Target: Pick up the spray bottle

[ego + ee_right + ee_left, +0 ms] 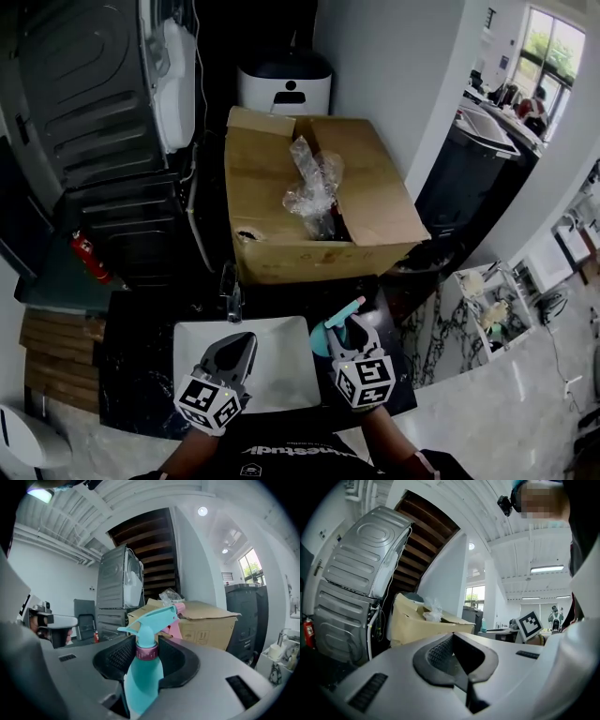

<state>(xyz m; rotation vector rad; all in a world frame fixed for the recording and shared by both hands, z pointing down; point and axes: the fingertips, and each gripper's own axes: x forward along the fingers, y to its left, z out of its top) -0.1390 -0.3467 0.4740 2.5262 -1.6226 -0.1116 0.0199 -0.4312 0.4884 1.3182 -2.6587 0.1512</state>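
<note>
Above dark counter (141,375) and sink (281,361), with right fingers (177,660) clamped on bottle (143,672) neck and left fingers (438,654) shut empty, lift steadily upright, clear of box (211,620) ahead of fingertips.

Spray bottle (143,677) in right claw (147,652); box (281,246) behind sink (272,377).

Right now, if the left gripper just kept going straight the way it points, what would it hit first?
Probably the cardboard box: the left gripper points roughly level at its near wall. The faucet between them seems to sit below that line, though height is hard to judge.
</note>
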